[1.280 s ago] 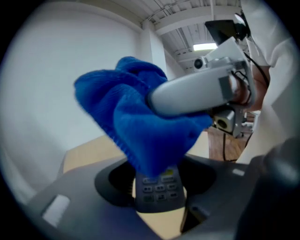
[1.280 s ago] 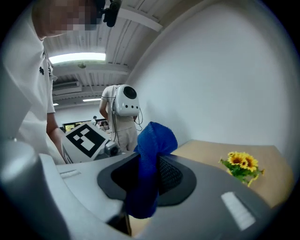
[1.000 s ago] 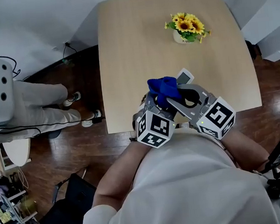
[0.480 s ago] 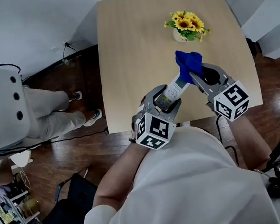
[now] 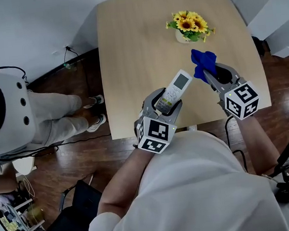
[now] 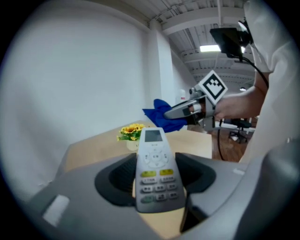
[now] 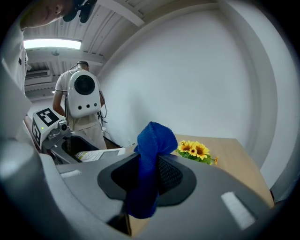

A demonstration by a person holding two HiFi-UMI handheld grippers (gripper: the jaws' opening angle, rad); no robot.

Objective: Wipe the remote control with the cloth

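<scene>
Both loaded — left claw (image 5: 166, 103) grips remote (image 5: 175, 88), right claw (image 5: 208, 76) pinches cloth (image 5: 203, 61); apart mid-frame — next, cloth onto remote.

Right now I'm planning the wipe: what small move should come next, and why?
Probably swing the right gripper toward the left gripper until its blue cloth touches the remote control: the left one holds the remote up, buttons exposed, while the clamped cloth is apart from it.

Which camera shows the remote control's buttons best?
The left gripper view: the remote control lies face up between the left tongs, buttons and screen plain. The head view shows it small from above; the right gripper view catches only a thin sliver at the left.
</scene>
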